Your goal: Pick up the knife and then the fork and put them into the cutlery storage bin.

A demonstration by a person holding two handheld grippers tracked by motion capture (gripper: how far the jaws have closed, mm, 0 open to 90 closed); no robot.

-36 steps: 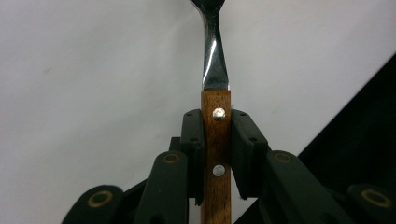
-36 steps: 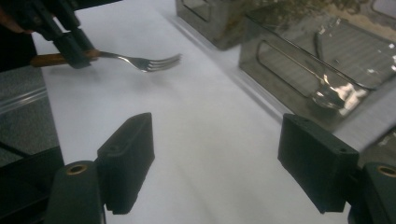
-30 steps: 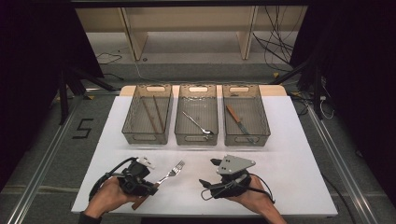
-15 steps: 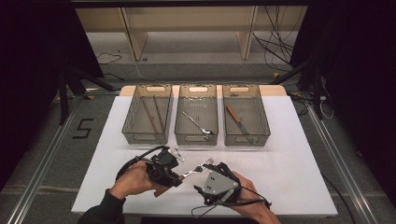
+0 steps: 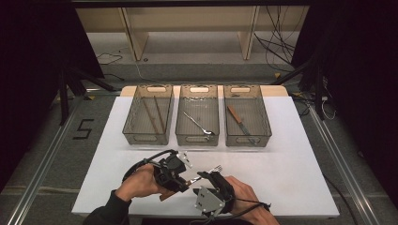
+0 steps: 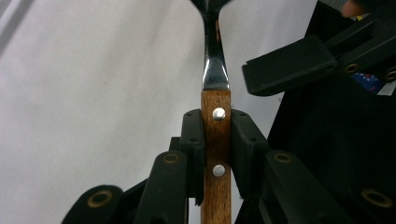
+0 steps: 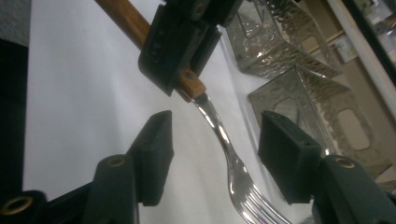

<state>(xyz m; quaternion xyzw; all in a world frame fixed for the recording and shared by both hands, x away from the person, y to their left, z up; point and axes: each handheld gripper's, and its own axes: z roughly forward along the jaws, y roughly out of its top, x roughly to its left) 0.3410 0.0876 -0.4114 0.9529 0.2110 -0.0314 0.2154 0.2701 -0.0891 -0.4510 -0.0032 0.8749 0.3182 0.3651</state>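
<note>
We've got the fork [image 7: 219, 135] clamped by its wooden handle in the left gripper [image 5: 180, 176] over the white table [image 5: 291, 159]; right gripper [image 7: 215, 154] jaws closing around its neck, not touching; dark room

Grey floor [image 5: 56, 140] with a taped "5" [image 5: 83, 129], pale wooden shelving [image 5: 187, 28] behind, dark surroundings.

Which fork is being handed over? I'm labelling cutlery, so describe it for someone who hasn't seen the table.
At the near edge of the white table, in front of three bins, the left gripper clamps a fork. Unlike the all-metal fork in the middle bin, it has a wooden handle.
</note>
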